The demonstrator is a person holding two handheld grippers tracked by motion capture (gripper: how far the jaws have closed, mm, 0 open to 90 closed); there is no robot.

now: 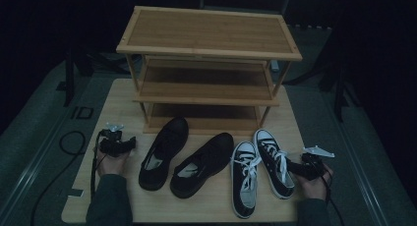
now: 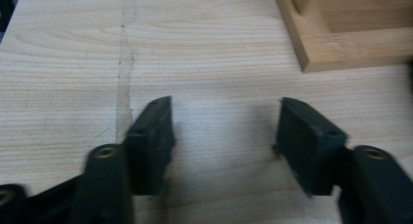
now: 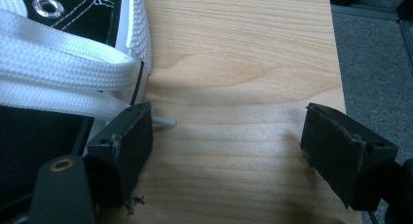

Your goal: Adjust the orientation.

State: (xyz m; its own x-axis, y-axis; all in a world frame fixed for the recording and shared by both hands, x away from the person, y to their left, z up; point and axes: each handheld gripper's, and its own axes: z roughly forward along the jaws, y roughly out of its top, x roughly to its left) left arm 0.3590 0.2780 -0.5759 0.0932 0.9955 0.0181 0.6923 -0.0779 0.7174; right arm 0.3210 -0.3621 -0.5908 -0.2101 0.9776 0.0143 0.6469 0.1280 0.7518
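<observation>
Both my grippers, left (image 2: pixel 224 136) and right (image 3: pixel 226 151), are wide open holding nothing, and honestly the lace (image 3: pixel 58 83) by my right jaw could snag when I grab that sneaker (image 1: pixel 274 162).

My tabletop (image 1: pixel 123 100) is pale wood. At its far side stands a three-tier wooden shoe rack (image 1: pixel 209 39). In front of the rack lie two black leather shoes (image 1: pixel 184 157) and, to their right, two black-and-white sneakers (image 1: pixel 258 169), all side by side.
</observation>
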